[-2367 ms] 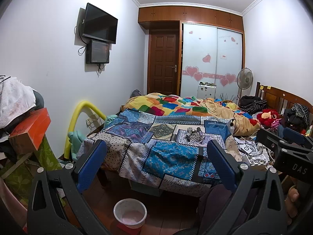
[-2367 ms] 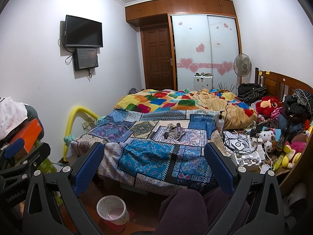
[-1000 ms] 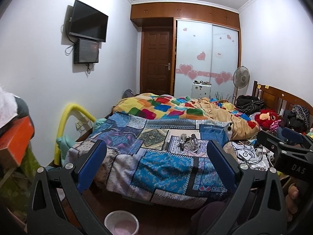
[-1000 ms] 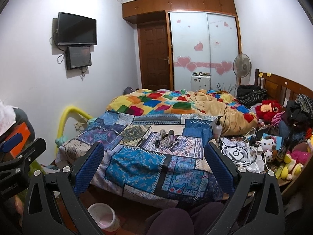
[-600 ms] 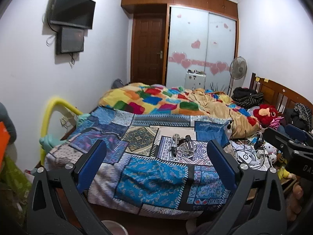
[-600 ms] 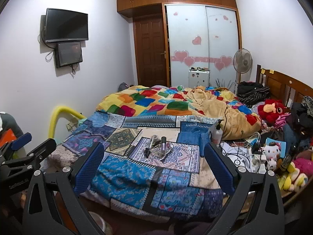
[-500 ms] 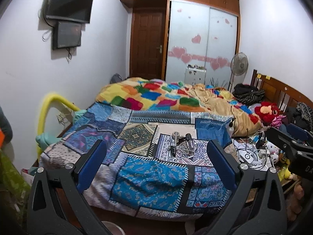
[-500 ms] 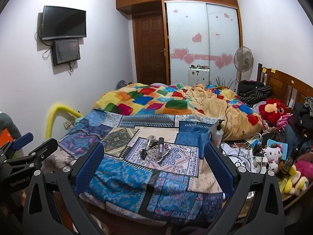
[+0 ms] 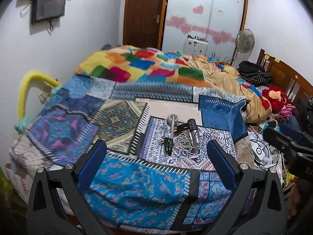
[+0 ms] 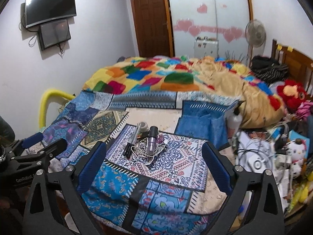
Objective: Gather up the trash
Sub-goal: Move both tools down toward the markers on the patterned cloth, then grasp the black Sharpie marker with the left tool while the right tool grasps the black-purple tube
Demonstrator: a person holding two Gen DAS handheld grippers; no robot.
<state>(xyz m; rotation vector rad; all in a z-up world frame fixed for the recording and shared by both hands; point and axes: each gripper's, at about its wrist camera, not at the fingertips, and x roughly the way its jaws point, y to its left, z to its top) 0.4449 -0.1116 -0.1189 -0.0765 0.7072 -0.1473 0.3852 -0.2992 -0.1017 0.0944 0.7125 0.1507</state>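
A patchwork bedspread (image 9: 137,178) covers the bed (red plush toy (image 9: 274,98) beside).

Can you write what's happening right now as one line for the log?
left hand-held gripper: open, empty | right hand-held gripper: open, empty | both over bed, facing pile of cords | nothing picked up yet

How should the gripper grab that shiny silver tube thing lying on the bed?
Probably across the middle of the shiny silver cylinder with the black end, coming down from above. It lies flat, pointing away from the open right gripper, so a finger fits on each long side. The tangled white cord touches its near end; better to avoid that.
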